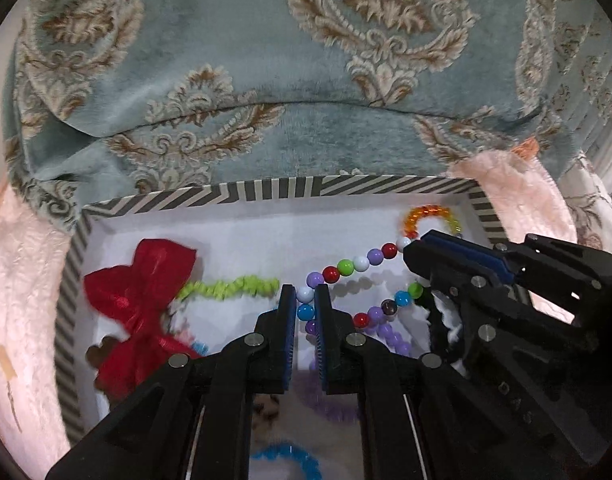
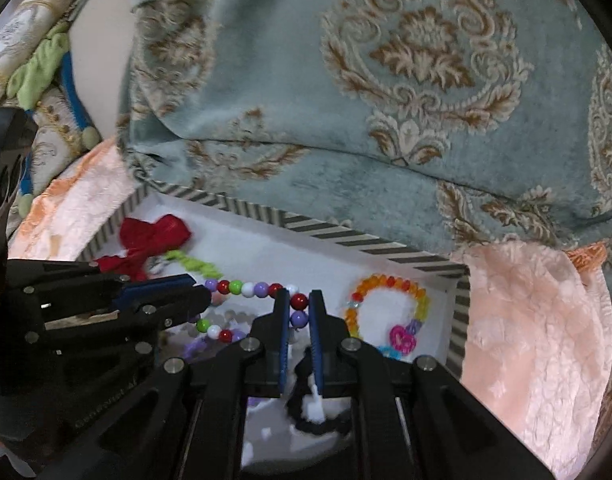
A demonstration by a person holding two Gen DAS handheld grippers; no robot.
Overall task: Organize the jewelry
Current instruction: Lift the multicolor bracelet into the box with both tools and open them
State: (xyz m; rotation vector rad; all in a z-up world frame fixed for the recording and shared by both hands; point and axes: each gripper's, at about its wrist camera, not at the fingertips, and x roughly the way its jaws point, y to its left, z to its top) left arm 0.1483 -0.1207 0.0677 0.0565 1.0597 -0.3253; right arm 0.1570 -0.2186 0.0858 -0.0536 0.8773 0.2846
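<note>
At the left of the striped box [image 1: 266, 192] lies a red bow [image 1: 142, 280], with a green hair tie [image 1: 234, 286] just right of it. The left claw [image 1: 306, 300] is closed on the bead necklace [image 1: 345, 268], pinching a white and a blue bead. The strand runs right, held clear of the box floor, to the right claw [image 2: 298, 308], closed on a red and a purple bead. The necklace looks light and limp; its round, glossy beads are likely slippery, so a grip between beads on the string should hold better. At the far right corner rests an orange bracelet [image 2: 389, 292]. The box walls stand close on all sides, and a patterned cushion [image 1: 306, 60] overhangs the far wall, so the open room is upward and toward the near side.
</note>
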